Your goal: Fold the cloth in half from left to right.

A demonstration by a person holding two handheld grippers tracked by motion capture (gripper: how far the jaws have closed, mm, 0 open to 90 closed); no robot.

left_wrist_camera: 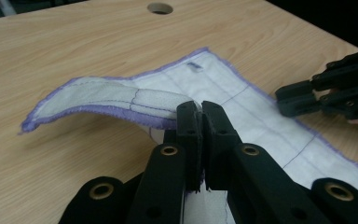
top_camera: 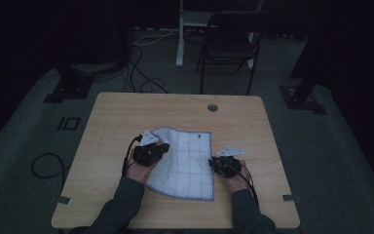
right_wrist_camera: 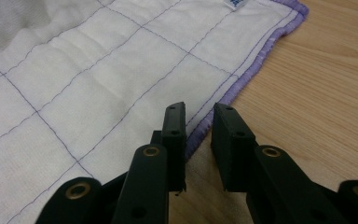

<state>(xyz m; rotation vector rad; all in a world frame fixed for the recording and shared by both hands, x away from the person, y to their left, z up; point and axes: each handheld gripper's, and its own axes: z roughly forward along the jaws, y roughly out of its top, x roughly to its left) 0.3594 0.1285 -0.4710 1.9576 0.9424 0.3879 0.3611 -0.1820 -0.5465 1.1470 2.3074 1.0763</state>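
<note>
Cloth (top_camera: 187, 163) lies flat on the near middle of the table (top_camera: 112, 117), white with a purple grid and purple hem, its long axis running near to far, slightly skewed. My left gripper (top_camera: 151, 150) sits at the cloth's left edge, toward the far corner; jaws pressed together on that hem, fabric pinched between the pads. In the left gripper view the caught edge (left_wrist_camera: 121, 100) is lifted off the wood and curls in an arc, the far-left corner drooping back to the table, the rest of the cloth flat. My right gripper (top_camera: 224, 163) rests at the right edge, about midway along it; jaws apart by a modest gap, nothing in them. In the right gripper view the purple hem (right_wrist_camera: 242, 79) runs just left of that gap, one jaw over the cloth, the other over bare wood, so the edge lies between them or close to it; I can't tell whether the tips touch the fabric. Judgement: the right side wants a small push onto the hem and a close before any fold across. Both forearms come in from the near edge, hands low, the left (top_camera: 139, 171) angled inward, the right (top_camera: 234, 180) nearly straight.
</note>
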